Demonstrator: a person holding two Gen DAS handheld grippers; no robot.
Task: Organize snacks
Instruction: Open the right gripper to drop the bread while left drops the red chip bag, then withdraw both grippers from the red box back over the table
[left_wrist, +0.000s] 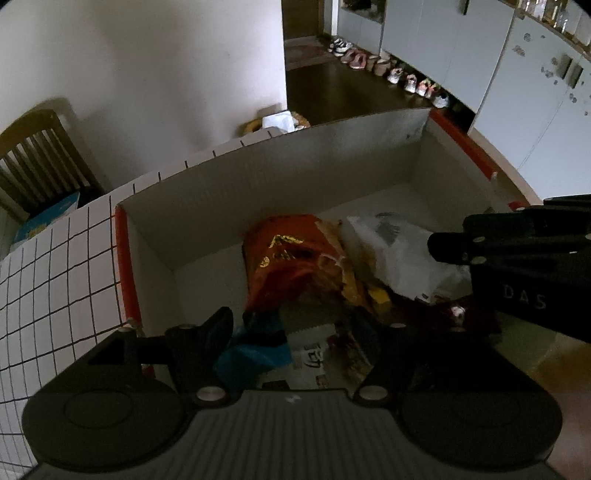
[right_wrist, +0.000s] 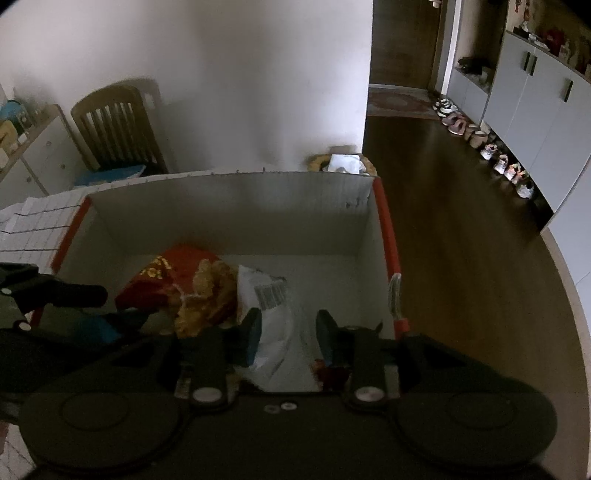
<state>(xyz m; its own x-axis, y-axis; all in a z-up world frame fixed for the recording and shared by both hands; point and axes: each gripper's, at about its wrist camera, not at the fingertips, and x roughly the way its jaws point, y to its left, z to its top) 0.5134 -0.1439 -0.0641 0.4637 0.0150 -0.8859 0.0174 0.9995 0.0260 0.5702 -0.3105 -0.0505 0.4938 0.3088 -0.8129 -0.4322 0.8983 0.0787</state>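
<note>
**Inspector:** Report the snacks first.

**Operator:** They lie loose in the white box with the red rim, on the gridded counter. A red packet sits just ahead of my left claw. A blue packet and a printed sachet lie beneath that claw, between its fingers. A white bag with a barcode lies between the fingers of my right claw.

**Inspector:** State of each claw?

**Operator:** Left is spread wide, its fingers clear of both packets below. Right stands narrower, but the pads do not appear to press the white bag; I judge it released or not yet gripped.

**Inspector:** Risks from here?

**Operator:** Several, in my judgement. The packets overlap, so closing the left claw could catch blue packet and sachet together. The white bag is slack film; a pinch may gather only a fold and slip. My two claws work close beside each other inside the box and could collide. Dim light obscures the dark packet nearest my right claw.

**Inspector:** Surroundings?

**Operator:** A wooden chair well beyond the box, shoes along the cabinets.
</note>
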